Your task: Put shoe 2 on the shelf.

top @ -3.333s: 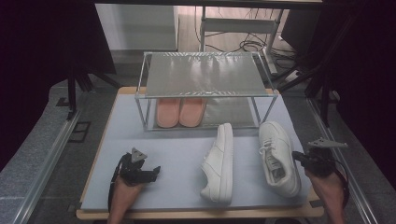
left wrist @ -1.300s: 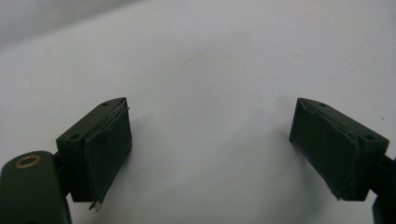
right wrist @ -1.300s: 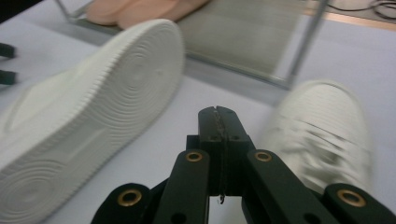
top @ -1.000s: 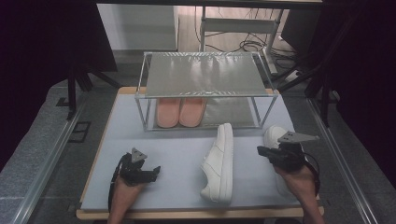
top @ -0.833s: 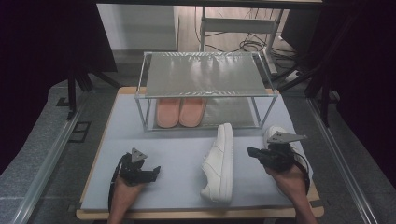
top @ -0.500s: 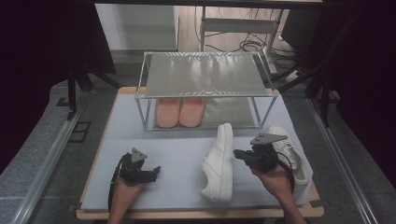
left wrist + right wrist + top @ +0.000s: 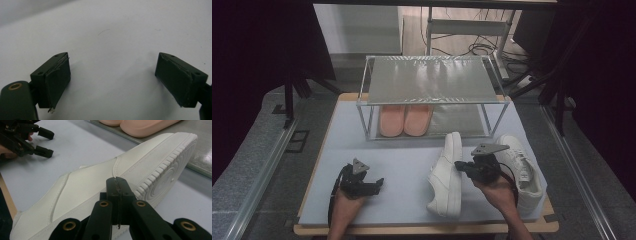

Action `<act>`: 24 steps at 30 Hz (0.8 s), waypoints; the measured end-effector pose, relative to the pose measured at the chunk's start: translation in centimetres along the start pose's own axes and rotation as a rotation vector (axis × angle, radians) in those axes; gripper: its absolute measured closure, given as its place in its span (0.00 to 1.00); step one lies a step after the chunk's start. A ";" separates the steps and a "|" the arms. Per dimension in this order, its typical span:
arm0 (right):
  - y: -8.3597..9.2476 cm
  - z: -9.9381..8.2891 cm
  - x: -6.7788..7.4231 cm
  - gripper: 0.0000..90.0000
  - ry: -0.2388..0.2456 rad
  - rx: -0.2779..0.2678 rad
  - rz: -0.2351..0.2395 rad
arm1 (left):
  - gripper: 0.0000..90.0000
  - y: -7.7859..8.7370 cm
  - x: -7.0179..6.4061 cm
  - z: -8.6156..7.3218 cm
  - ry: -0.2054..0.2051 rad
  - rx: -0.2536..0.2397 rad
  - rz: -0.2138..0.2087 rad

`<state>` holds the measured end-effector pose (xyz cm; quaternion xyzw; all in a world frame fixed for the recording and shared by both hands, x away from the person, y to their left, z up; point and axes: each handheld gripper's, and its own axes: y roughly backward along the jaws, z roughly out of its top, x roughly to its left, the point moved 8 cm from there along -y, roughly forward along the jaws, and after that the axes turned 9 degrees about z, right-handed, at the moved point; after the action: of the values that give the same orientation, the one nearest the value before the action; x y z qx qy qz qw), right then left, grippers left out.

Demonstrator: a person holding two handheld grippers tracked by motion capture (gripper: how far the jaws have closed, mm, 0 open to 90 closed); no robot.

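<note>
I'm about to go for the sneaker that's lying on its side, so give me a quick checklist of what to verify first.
1. Right gripper jaws open for a grasp: not ok, shut with nothing between them.
2. Right gripper beside the tipped white sneaker: ok.
3. Left gripper free to help: ok, jaws open over bare mat.
4. Other white sneaker upright: ok.
5. Space on the rack's lower shelf beside the pink slippers: ok.
6. Rack's top shelf free: ok.
</note>
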<state>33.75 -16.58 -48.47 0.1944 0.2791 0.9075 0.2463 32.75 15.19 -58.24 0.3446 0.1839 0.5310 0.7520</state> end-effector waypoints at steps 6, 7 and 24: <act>0.5 -0.5 -0.1 1.00 -0.002 -0.005 -0.006 | 0.14 0.0 0.0 0.0 -0.005 0.001 0.000; 0.7 -0.6 -0.1 1.00 -0.004 -0.006 -0.011 | 0.14 0.0 0.0 0.0 -0.005 0.001 0.000; 4.9 -4.6 -2.5 1.00 -0.108 0.025 -0.211 | 0.14 0.0 0.0 0.0 -0.006 0.001 0.000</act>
<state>31.88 -23.36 -49.59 0.2154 0.2956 0.8612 0.3529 32.74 15.22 -58.23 0.3466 0.1820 0.5300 0.7522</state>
